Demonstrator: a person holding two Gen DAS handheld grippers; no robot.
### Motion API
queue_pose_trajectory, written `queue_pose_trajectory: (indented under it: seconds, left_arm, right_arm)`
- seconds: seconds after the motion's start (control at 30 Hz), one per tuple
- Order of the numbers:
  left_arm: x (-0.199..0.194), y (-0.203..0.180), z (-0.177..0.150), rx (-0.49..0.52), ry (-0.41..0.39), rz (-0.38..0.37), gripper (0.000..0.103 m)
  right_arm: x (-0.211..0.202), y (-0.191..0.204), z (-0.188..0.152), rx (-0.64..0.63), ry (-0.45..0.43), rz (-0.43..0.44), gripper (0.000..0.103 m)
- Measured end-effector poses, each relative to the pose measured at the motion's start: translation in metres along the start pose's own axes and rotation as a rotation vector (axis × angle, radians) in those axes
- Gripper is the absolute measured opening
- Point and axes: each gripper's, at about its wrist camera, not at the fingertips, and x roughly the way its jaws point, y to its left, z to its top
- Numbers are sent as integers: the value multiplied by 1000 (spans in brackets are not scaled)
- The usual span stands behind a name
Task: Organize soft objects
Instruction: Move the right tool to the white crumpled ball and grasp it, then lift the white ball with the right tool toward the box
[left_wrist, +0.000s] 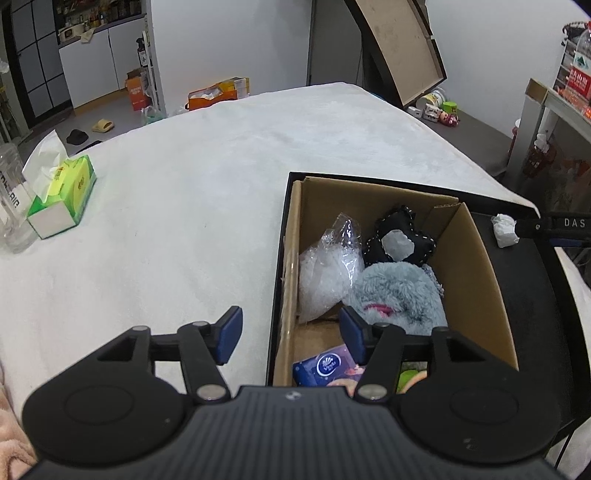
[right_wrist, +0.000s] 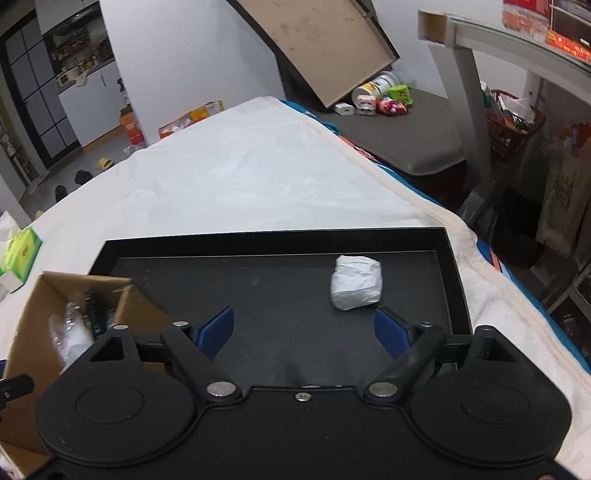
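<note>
White wad (right_wrist: 355, 282) beyond open right hand-held gripper (right_wrist: 303, 329).

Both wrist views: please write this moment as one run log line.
left gripper: open, empty, at box | right gripper: open, empty, over tray | white wad: on tray, outside box
</note>
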Motion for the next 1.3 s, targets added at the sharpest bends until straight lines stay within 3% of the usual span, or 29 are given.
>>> queue_pose_trajectory:
  seconds: [0.3, 0.67, 0.87, 0.97, 1.0, 1.3]
  left_arm:
    - [13, -11, 7, 34, 14, 36, 66]
    - [24, -17, 10, 49, 31, 57, 67]
    - [26, -18, 11, 51, 32, 58, 67]
    - [27, -17, 11, 47, 32, 55, 67]
    - [27, -16, 11, 47, 32, 54, 67]
    - [24, -8, 9, 28, 20, 41, 67]
  right_arm:
    - [26, -23, 2, 22, 25, -8, 85]
    - [53, -29, 9, -62, 40, 8, 83]
    - [64, -34, 10, -60, 62, -9, 76]
    - [67, -35, 10, -70, 64, -15, 59]
    - [68, -35, 10, -74, 70, -17, 43]
    - [52, -31, 5, -73, 56, -35, 43]
